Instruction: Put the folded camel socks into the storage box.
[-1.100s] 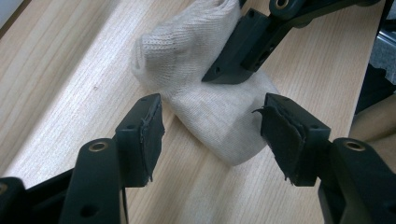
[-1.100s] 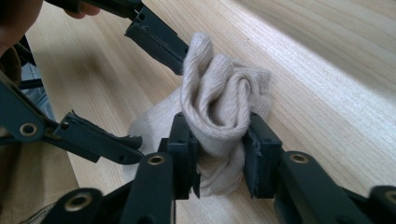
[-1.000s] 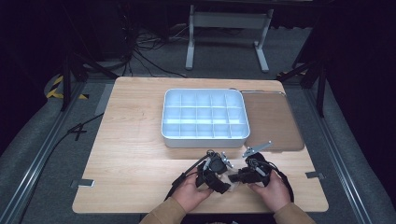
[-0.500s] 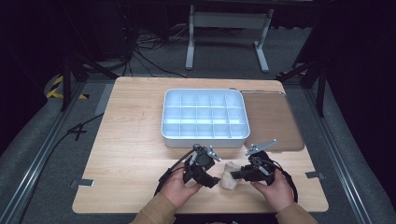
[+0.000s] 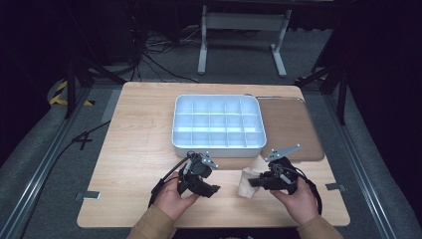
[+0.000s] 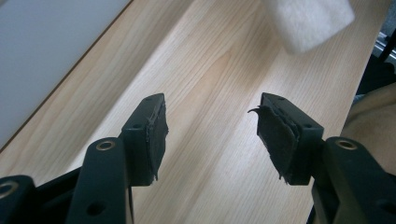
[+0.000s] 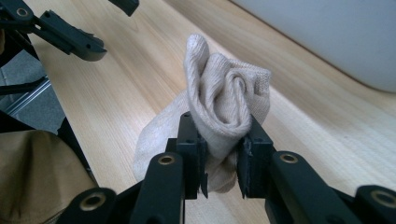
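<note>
Wood table point(image 5: 134, 149) on grey floor, dark room behind. White tray point(image 5: 218, 123) with many small boxes, just ahead of both grippers. Brown mat point(image 5: 288, 129) beside tray, ahead of right gripper. Right gripper point(image 7: 220, 161) squeezing rolled beige sock point(image 7: 224, 109), jaws tight on both sides, sock end touching table. Left gripper point(image 6: 210, 135) near right one, jaws wide apart, nothing between, bare wood under. Sock point(image 6: 306, 21) seen past left jaws, fuzzy. Hands point(image 5: 171, 196) holding grippers at near table edge.
</note>
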Demonstrator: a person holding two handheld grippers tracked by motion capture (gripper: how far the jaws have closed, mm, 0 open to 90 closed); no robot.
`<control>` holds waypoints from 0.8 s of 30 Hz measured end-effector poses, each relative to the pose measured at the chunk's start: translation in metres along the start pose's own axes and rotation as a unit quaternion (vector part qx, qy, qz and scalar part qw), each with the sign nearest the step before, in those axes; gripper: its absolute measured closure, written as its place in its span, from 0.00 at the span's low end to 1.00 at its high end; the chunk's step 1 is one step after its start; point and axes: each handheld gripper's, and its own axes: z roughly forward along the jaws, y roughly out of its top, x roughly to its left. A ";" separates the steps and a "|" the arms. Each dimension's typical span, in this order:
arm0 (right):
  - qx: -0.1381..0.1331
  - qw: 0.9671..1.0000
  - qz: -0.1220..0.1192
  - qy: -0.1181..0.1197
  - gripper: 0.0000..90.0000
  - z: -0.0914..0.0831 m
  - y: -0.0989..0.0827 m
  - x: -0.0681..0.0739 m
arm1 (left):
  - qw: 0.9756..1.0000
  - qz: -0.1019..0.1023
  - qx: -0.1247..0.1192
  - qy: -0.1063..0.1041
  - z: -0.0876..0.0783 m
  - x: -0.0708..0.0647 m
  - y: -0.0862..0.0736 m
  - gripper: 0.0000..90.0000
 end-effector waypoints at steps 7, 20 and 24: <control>-0.007 1.000 -0.008 -0.010 0.82 -0.011 0.010 -0.001 | 1.000 -0.005 0.000 0.014 -0.008 0.006 -0.014 0.48; -0.011 0.999 -0.028 -0.026 0.82 -0.025 0.032 -0.003 | 0.999 -0.024 -0.022 0.037 -0.023 0.021 -0.031 0.49; -0.006 0.999 -0.029 -0.032 0.82 -0.028 0.038 -0.007 | 0.998 -0.034 -0.023 0.038 -0.026 0.027 -0.034 0.51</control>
